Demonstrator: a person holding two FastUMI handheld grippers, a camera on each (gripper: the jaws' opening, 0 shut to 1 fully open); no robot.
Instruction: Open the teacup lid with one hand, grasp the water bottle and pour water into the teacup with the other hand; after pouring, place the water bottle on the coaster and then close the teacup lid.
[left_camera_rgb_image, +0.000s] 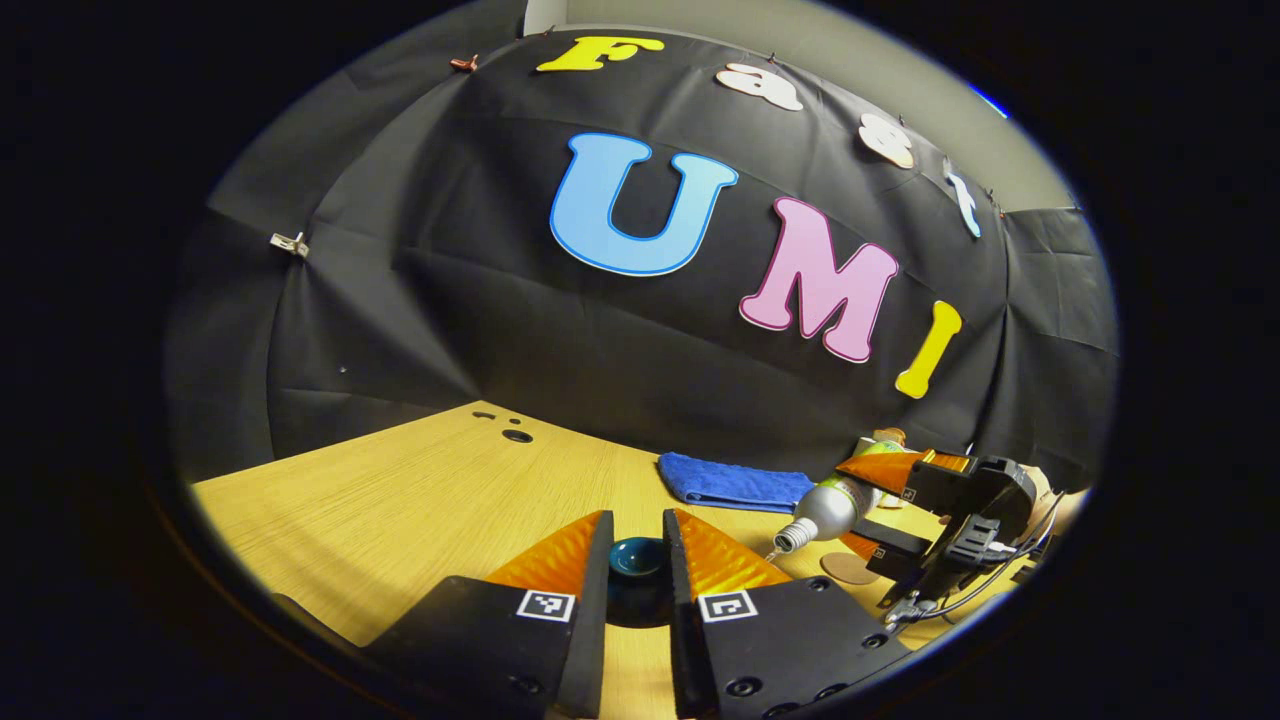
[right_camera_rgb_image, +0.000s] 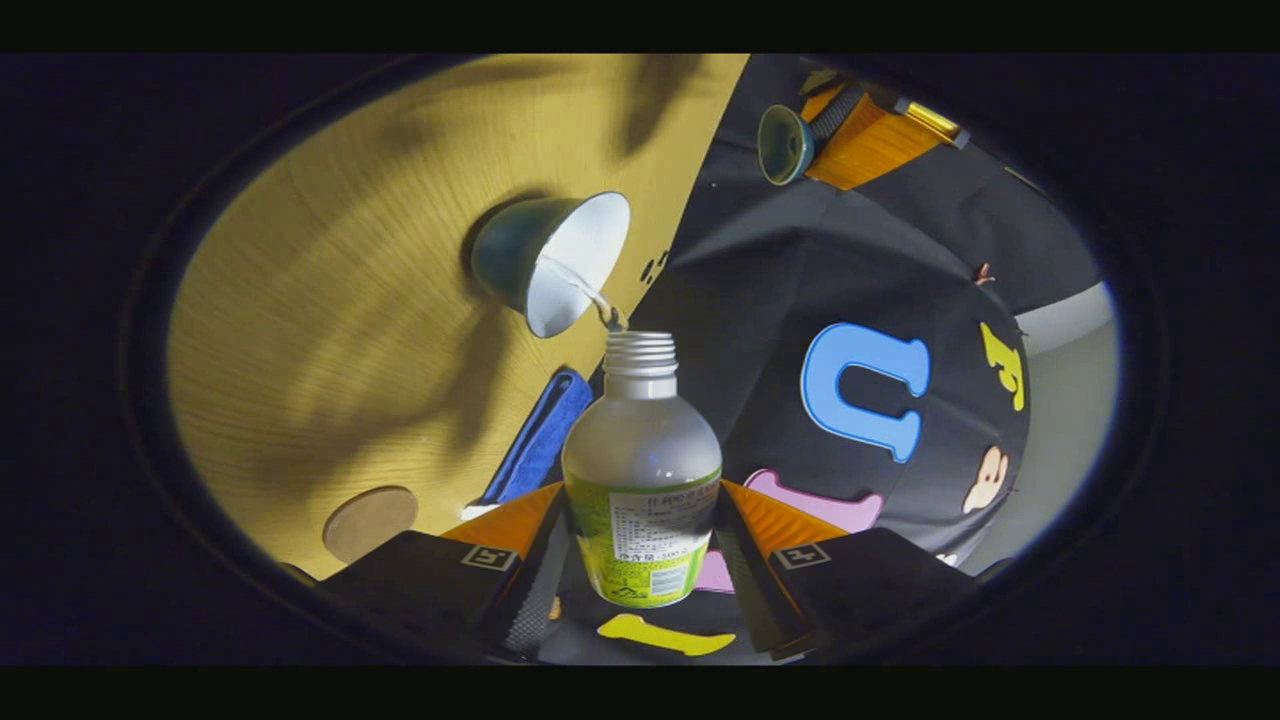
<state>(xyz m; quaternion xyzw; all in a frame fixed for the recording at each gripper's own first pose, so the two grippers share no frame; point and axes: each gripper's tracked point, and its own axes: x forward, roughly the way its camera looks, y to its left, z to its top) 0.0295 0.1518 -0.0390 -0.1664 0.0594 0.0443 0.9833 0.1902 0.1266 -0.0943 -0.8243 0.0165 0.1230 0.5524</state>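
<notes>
My left gripper (left_camera_rgb_image: 637, 530) is shut on the dark teal teacup lid (left_camera_rgb_image: 637, 560) and holds it above the wooden table. My right gripper (right_camera_rgb_image: 640, 495) is shut on the clear water bottle (right_camera_rgb_image: 642, 450) with a green label, tilted over, cap off. A thin stream of water runs from the bottle's mouth into the teal teacup (right_camera_rgb_image: 550, 262), white inside, which stands on the table. In the left gripper view the tilted bottle (left_camera_rgb_image: 825, 508) hangs at the right, above the round cork coaster (left_camera_rgb_image: 848, 568). The lid (right_camera_rgb_image: 783, 145) and the left gripper show far off in the right gripper view.
A folded blue cloth (left_camera_rgb_image: 735, 482) lies by the booth's wall, beside the coaster (right_camera_rgb_image: 370, 522). The wooden table (left_camera_rgb_image: 400, 500) has small holes at its far left. A hand holds the right gripper at the far right of the left gripper view.
</notes>
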